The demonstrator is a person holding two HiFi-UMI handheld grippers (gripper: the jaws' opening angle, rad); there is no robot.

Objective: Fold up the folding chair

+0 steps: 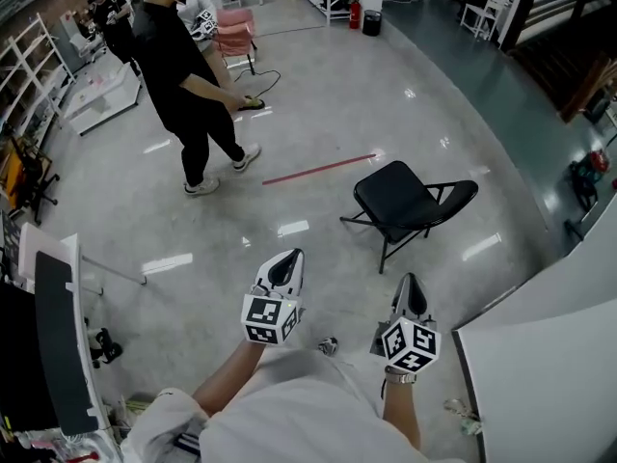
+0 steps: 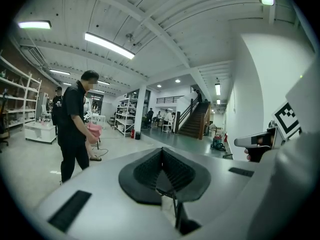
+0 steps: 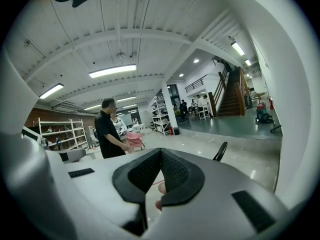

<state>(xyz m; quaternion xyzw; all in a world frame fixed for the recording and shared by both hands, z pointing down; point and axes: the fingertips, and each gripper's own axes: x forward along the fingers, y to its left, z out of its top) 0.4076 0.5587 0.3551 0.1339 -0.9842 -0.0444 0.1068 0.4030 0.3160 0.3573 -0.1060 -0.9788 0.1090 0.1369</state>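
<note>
A black folding chair [image 1: 410, 204] stands unfolded on the grey floor, ahead and to the right of both grippers. My left gripper [image 1: 287, 262] is held in the air near my body, shut and empty, well short of the chair. My right gripper [image 1: 412, 289] is beside it, also shut and empty, nearest the chair's front legs. In the right gripper view only the top of the chair's back [image 3: 219, 151] shows above the gripper body, with the shut jaws in front. The left gripper view shows its shut jaws and a sliver of the chair's frame [image 2: 173, 204] past them.
A person in black [image 1: 183, 75] stands on the floor at the upper left, next to a pink chair [image 1: 234, 29]. A red tape line [image 1: 318, 169] lies on the floor behind the folding chair. A white panel [image 1: 540, 374] stands at the right, shelving [image 1: 43, 85] at the left.
</note>
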